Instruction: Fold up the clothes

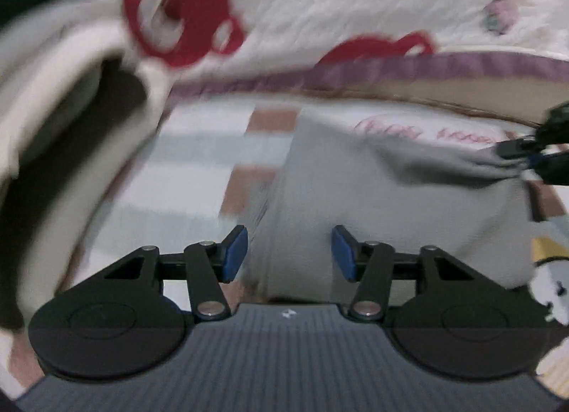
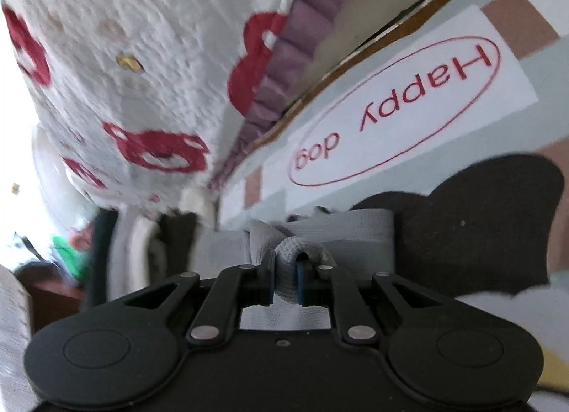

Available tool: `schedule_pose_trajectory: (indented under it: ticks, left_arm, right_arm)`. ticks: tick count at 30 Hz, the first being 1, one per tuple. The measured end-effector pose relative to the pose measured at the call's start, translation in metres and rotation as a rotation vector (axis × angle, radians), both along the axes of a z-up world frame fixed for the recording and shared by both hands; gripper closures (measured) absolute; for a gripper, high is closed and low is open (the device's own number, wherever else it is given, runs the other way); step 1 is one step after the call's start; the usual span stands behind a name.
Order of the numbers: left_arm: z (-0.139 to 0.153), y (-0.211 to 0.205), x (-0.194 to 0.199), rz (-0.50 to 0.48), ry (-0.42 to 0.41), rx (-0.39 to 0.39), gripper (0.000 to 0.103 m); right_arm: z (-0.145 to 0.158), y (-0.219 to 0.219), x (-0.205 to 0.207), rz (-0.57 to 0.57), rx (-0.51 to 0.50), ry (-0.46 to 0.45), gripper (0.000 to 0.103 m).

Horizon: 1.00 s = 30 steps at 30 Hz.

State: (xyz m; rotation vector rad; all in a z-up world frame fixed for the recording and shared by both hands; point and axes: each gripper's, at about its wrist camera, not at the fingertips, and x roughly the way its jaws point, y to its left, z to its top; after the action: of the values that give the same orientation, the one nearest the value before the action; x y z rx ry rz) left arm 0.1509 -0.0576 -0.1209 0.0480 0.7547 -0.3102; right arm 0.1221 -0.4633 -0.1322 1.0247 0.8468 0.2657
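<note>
Left wrist view: grey garment (image 1: 355,198) stretched across the checked sheet (image 1: 199,170).
Left gripper (image 1: 290,252) stands parted over the cloth, pads pressing nothing; at three o'clock the right gripper (image 1: 530,159) pinches a bunched corner, and its own view shows the fingers (image 2: 268,269) clamped on grey fabric.

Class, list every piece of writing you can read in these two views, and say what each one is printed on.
"Happy dog": red letters inside a red oval on the white patch of the checked mat, seen upside down in the right wrist view.
The same red oval label in the left wrist view: too blurred to read.
A small pale logo mark on the left gripper's ribbed body: too small to read.
The red shapes on the white quilt are pictures, not writing.
</note>
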Motion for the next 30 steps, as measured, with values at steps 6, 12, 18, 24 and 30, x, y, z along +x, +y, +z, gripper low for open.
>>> schedule_pose_trajectory:
  ticks: [6, 12, 18, 24, 30]
  left_arm:
    - [-0.016, 0.030, 0.011, 0.022, 0.086, -0.182, 0.050]
    - [-0.021, 0.040, 0.010, 0.115, 0.090, -0.184, 0.050]
    - [0.006, 0.042, -0.003, 0.085, -0.066, -0.261, 0.059]
    - [-0.003, -0.006, 0.019, -0.072, 0.025, -0.160, 0.061]
    - [-0.009, 0.008, 0.021, -0.036, 0.020, -0.192, 0.064]
  right_arm:
    - [0.016, 0.005, 0.009, 0.096, -0.110, -0.044, 0.088]
    - [0.004, -0.012, 0.009, -0.023, -0.059, -0.057, 0.057]
    - [0.042, 0.019, -0.007, 0.060, -0.339, -0.227, 0.057]
    - [0.040, 0.092, 0.008, 0.329, -0.775, -0.268, 0.058]
    - [0.003, 0.099, 0.039, 0.305, -0.913, -0.203, 0.058]
